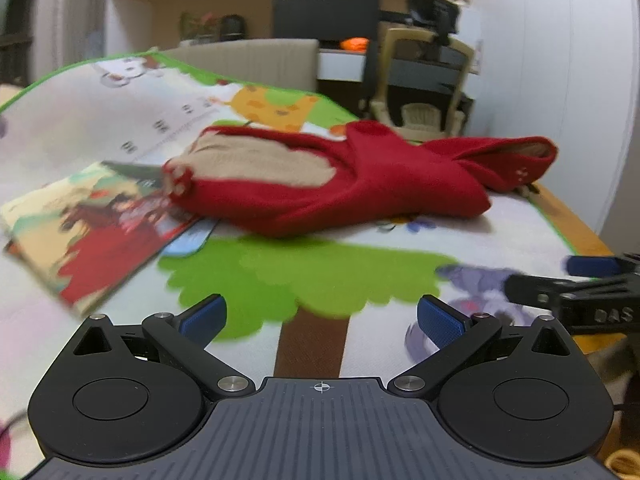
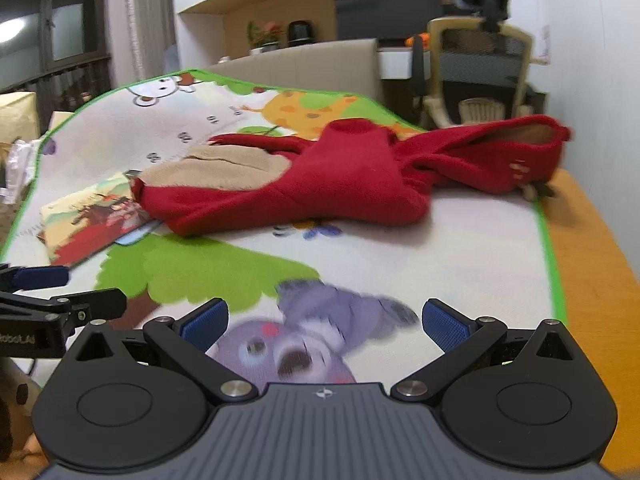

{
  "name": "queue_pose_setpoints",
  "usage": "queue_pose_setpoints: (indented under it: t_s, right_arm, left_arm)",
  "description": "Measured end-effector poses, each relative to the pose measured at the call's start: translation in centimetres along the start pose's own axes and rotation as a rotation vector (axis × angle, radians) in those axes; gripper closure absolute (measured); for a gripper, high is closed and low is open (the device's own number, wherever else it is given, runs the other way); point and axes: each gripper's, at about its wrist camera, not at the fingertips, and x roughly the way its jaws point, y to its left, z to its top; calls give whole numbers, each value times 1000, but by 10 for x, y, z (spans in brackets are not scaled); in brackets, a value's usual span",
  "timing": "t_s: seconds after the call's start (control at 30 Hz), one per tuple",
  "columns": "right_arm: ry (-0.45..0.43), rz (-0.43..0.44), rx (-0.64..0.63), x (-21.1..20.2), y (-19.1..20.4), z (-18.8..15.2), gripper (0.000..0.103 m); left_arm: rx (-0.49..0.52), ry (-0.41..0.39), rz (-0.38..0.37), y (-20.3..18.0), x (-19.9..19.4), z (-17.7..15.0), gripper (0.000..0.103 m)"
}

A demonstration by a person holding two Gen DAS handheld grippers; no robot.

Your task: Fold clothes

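A red fleece garment with a tan lining lies bunched on the cartoon play mat, its hood end flopped toward the right. The right wrist view shows the same garment across the middle of the mat. My left gripper hovers open over the mat's near part, well short of the garment, with nothing between its blue pads. My right gripper is also open and empty, above the purple koala print. Each gripper's side shows at the edge of the other's view.
A picture book lies on the mat at the left, its corner under the garment. The mat covers a wooden table whose bare edge runs along the right. A beige office chair and a desk stand beyond the far end.
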Motion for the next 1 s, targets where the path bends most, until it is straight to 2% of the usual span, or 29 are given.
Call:
queue_pose_setpoints:
  t_s: [0.07, 0.17, 0.27, 0.37, 0.5, 0.6, 0.8, 0.83, 0.87, 0.9, 0.93, 1.0]
  right_arm:
    - [29, 41, 19, 11, -6, 13, 0]
    - [120, 116, 117, 38, -22, 24, 0]
    - [130, 168, 219, 46, -35, 20, 0]
    - [131, 212, 309, 51, -47, 18, 0]
    - [217, 274, 201, 63, -47, 42, 0]
    - [100, 251, 90, 69, -46, 85, 0]
    - [42, 153, -34, 158, -47, 189, 1]
    - [34, 127, -48, 173, -47, 205, 7]
    - [33, 64, -37, 190, -51, 214, 13]
    - [31, 13, -17, 203, -55, 221, 25]
    - [24, 5, 36, 203, -64, 222, 29]
    - [4, -8, 138, 199, -81, 223, 29]
  left_arm:
    - [5, -8, -38, 7, 8, 19, 0]
    - [-17, 13, -74, 24, 32, 49, 0]
    - [-48, 44, -66, 49, 59, 76, 0]
    - [-62, 62, -24, 82, 86, 97, 0]
    - [-149, 107, 43, 132, 123, 108, 0]
    - [-200, 115, 14, 148, 138, 110, 0]
    - [-273, 112, -79, 170, 160, 114, 0]
    - [-286, 111, -95, 174, 163, 115, 0]
    - [-297, 111, -108, 177, 166, 115, 0]
    - [-305, 112, -115, 180, 169, 115, 0]
    - [-314, 112, -123, 182, 171, 115, 0]
    - [-331, 113, -139, 188, 176, 115, 0]
